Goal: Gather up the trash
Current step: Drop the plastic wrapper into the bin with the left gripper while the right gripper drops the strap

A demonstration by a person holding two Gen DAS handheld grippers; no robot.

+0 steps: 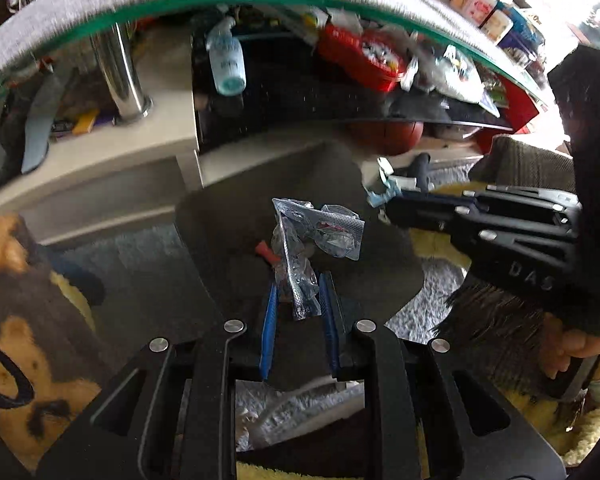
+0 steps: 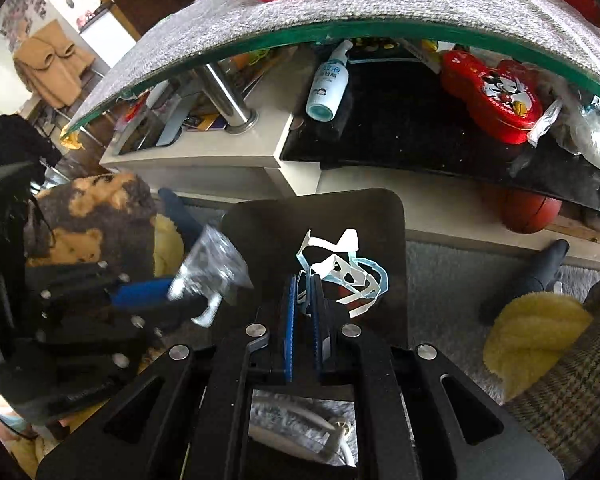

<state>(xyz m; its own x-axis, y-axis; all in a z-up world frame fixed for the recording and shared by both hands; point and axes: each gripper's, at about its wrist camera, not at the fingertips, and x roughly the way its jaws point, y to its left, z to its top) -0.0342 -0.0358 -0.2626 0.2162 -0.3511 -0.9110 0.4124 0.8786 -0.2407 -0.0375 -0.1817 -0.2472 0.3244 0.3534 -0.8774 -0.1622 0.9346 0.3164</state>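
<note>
A crumpled clear plastic blister wrapper is pinched at its lower end in the jaws of the left gripper, its long axis running straight out ahead of the blue pads and pointing down over a dark rounded-corner bin opening. To the right, a tangle of pale blue and white cut plastic strips is clenched in the nearly closed jaws of the right gripper, held above the same dark opening. Both pieces of trash are judged to hang directly over the bin, neither hand clearly nearer, so only a release appears needed.
</note>
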